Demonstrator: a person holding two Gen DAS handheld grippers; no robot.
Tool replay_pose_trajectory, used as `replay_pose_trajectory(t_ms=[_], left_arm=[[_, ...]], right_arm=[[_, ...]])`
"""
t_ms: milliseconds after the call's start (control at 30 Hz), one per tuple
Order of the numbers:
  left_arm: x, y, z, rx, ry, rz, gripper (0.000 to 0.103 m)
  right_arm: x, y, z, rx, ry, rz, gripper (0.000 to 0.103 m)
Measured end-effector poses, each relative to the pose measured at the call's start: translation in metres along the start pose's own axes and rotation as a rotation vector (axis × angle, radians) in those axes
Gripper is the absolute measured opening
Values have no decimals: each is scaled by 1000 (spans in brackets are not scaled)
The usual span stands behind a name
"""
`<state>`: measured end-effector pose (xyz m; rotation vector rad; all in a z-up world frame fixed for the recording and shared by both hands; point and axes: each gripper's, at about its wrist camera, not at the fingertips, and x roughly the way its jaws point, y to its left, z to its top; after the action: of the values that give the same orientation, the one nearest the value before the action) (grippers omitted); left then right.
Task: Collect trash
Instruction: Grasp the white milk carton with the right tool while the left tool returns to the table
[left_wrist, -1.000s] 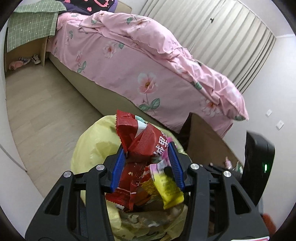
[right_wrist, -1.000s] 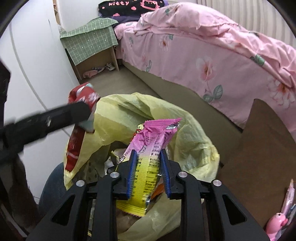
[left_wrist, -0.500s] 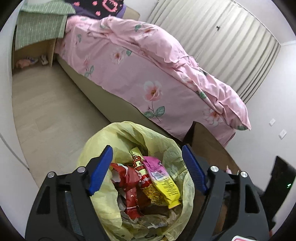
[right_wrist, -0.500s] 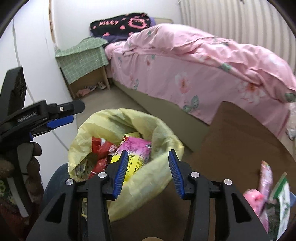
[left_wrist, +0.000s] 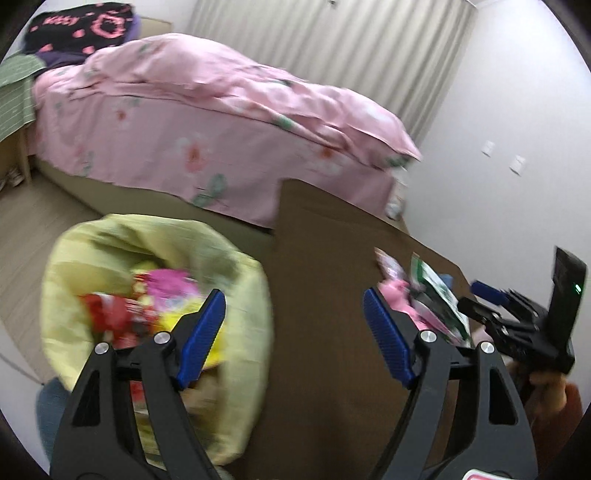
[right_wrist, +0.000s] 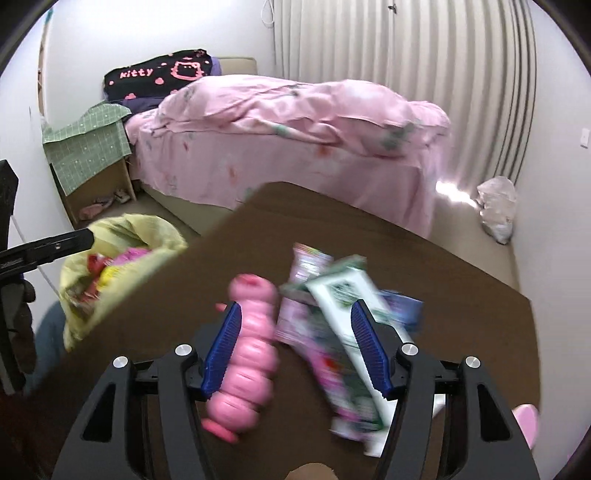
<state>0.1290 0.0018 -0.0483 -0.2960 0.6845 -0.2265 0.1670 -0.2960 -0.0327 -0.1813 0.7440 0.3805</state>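
At the far left, off the table's left edge, stands the yellow trash bag, its mouth wide, with a red wrapper and a pink-and-yellow packet lying inside. The left gripper hangs above the seam where the bag meets the brown table, its blue fingers spread wide and holding nothing. One finger sits over the bag's rim, the other over bare tabletop.

Further right, near the table's right edge, lies a loose heap of litter. A pink ribbed toy-like piece lies nearest the middle, then a pale pink wrapper, a white-and-green packet across it, and a blue scrap peeking out behind. The right gripper hovers over this heap with its fingers parted. The pink piece lies just beside one pad; whether they touch, I cannot tell through the blur.

Behind stands a bed with a pink quilt.
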Motion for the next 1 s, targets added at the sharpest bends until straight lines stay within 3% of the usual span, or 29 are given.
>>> replay_pose_trajectory(t_ms=[167, 333, 500, 633, 733, 1000], left_arm=[[9, -40, -8, 87, 35, -53, 73], [14, -62, -12, 154, 66, -76, 73], [17, -68, -16, 163, 73, -84, 73], [27, -72, -20, 168, 101, -92, 73], [31, -79, -26, 186, 122, -108, 73], [38, -108, -40, 246, 191, -199, 73]], right_arm=[[20, -42, -5, 34, 27, 0, 58], [47, -67, -9, 129, 62, 84, 58], [44, -62, -21, 196, 94, 196, 58], [29, -44, -43, 125, 130, 100, 51], [7, -46, -61, 172, 112, 83, 50], [-70, -37, -108, 228, -2, -21, 49]])
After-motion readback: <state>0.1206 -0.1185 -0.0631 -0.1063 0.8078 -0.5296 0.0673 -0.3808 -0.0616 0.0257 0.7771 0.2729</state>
